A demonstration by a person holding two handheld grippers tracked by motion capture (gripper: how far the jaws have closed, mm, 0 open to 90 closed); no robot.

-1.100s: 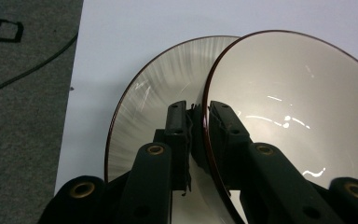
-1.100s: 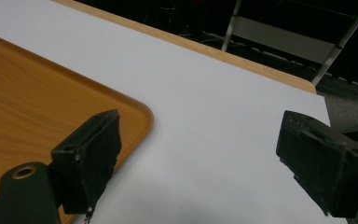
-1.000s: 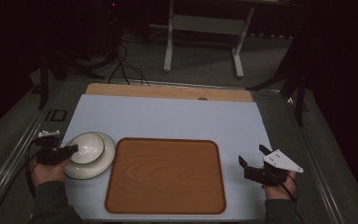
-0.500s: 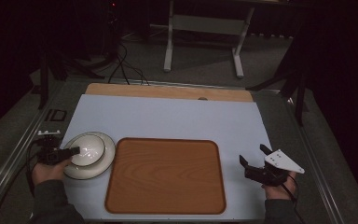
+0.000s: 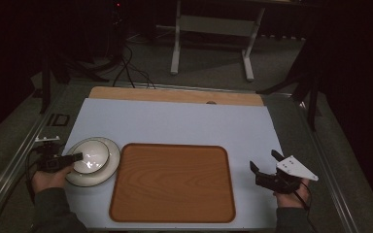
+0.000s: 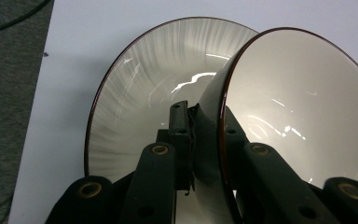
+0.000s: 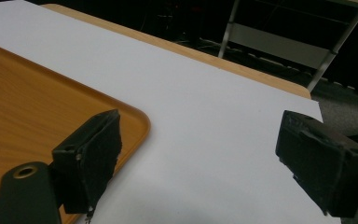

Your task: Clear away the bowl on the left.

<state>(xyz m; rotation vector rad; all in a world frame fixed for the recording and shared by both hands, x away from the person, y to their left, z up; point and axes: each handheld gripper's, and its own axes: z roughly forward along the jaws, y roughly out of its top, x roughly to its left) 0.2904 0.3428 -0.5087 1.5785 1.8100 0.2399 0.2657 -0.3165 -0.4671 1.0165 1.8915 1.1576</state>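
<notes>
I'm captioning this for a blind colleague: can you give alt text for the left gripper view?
The left gripper has its two black jaws closed on the rim of a white bowl, one jaw inside and one outside. The bowl sits tilted over a white plate with a dark rim, on a pale table surface.

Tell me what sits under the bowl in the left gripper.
A white plate lies under the bowl, which the left gripper clamps by its rim. The bowl covers the plate's middle.

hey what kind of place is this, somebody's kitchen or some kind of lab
Probably a lab or recording bench, not a kitchen. The table is covered by a plain white sheet, cables trail over the dark floor behind it, and a person works with a hand-held claw in each hand, the left claw pinching a bowl.
</notes>
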